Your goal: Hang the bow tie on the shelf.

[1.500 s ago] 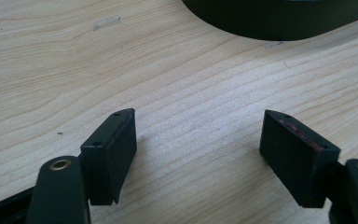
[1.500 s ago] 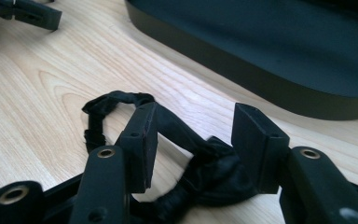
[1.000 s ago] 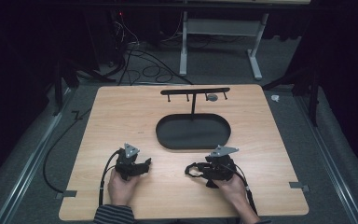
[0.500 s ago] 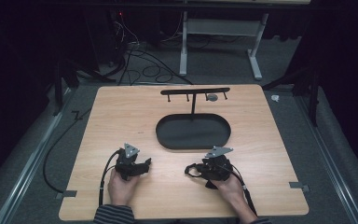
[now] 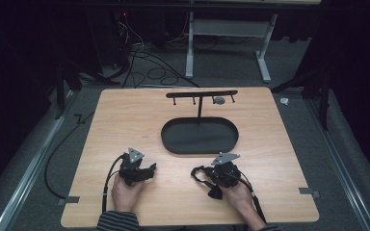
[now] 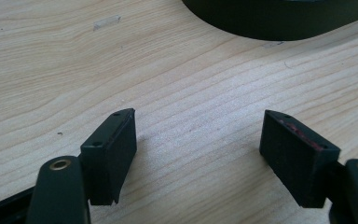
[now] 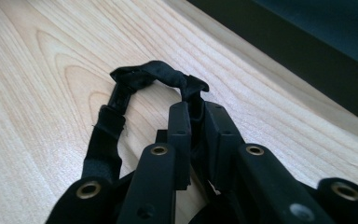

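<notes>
L gripper point(image 6: 198, 154): jaws spread wide, nothing btwn them, only bare wood grain; both black pads hang just above or on the light wooden tabletop point(image 6: 121, 60), can't tell if touching. R gripper point(image 7: 196, 116): jaws pressed together, pinching a black fabric strap point(image 7: 144, 79) that loops out from the tips and curls back down along the gripper's left side in its own view.

High view: L gripper point(image 5: 150, 169) sits near the table's front edge, left of centre, held by the person's left hand point(image 5: 124, 191), striped sleeve point(image 5: 118, 222) at the front edge. R gripper point(image 5: 198, 174) near the front edge, right of centre, in the right hand point(image 5: 236, 197); strap point(image 5: 204, 175) lies on the wood at its tips. Grippers well apart.

Black oval metal tray point(image 5: 200, 136) at table centre, just beyond both grippers; its dark rim also shows at the top of L gripper view point(image 6: 279, 21) and in R gripper view point(image 7: 307, 42). Thin black post rises from the tray's far side to a black crossbar with hooks point(image 5: 201, 94); a small grey round thing point(image 5: 218, 100) hangs on it, too small to tell what. Cables on the grey floor point(image 5: 144, 57) beyond the far edge.
</notes>
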The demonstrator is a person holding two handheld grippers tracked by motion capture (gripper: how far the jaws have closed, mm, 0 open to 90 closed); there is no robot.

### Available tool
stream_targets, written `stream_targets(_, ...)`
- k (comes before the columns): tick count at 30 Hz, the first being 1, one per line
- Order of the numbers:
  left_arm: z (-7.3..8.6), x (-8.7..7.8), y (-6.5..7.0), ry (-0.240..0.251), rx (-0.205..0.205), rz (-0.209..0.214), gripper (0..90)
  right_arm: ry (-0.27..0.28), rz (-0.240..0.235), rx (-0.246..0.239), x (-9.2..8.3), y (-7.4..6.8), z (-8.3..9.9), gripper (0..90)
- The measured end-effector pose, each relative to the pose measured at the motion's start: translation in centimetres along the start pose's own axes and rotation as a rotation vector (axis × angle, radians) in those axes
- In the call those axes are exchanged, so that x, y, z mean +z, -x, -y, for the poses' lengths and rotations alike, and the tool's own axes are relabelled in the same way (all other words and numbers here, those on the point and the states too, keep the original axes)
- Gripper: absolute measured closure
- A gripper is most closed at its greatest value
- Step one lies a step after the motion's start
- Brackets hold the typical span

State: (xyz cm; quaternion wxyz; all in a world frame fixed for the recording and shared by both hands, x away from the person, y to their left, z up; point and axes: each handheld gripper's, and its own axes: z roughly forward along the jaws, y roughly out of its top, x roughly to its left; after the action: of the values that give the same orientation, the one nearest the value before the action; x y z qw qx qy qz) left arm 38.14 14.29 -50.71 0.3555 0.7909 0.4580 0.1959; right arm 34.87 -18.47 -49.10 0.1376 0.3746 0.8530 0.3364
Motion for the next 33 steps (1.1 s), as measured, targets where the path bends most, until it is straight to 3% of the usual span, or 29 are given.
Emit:
stream_targets(13,0.0,0.0,0.0,0.0,0.0,0.0,27.6,0.064,0.007,0.021,-2.0,0.4,-0.1,85.4)
stream_targets(33,0.0,0.0,0.0,0.0,0.0,0.0,27.6,0.144,0.041,0.014,-5.1,1.1,-1.3,85.6)
